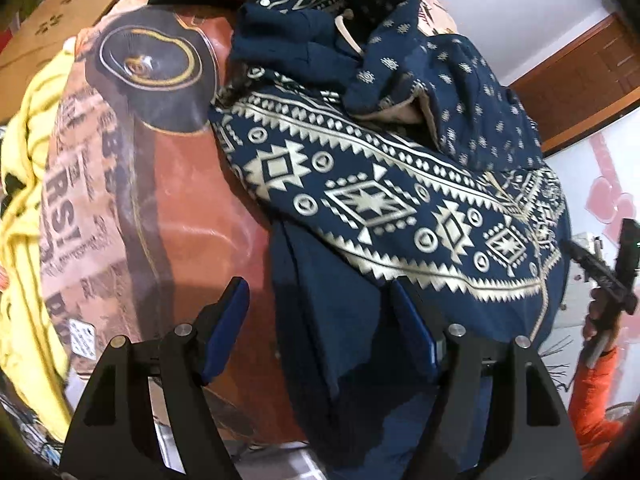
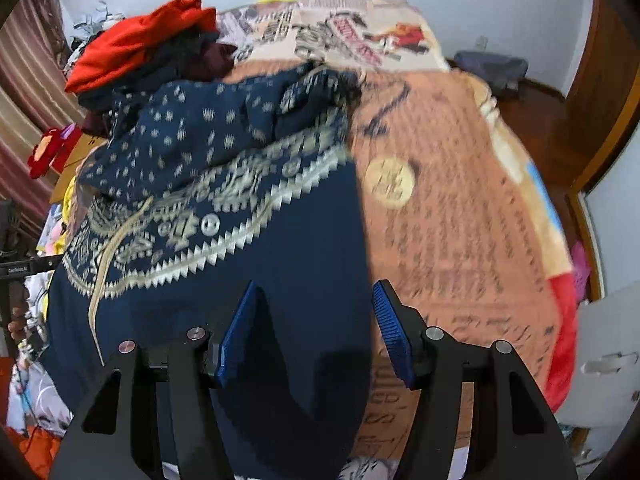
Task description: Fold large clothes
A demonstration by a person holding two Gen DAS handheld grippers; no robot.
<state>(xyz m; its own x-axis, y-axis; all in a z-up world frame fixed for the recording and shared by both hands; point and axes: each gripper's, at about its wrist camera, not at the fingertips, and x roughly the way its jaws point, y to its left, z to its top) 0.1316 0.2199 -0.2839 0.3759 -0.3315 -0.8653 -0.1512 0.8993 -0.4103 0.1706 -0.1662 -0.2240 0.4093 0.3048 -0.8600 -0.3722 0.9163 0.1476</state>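
Jaws of left gripper [image 1: 316, 324] and right gripper [image 2: 312, 328] parted and empty over the near plain hem of the navy patterned garment [image 1: 384, 200] heaped on the bed [image 2: 452, 200]; soft, limp, probably bulky, best pinched at hem corners.

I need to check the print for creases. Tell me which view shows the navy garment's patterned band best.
The left wrist view: the patterned band on the navy garment runs sharp and unbroken across the middle of the picture. The right wrist view shows the same band smeared by motion blur, partly under bunched dotted fabric.
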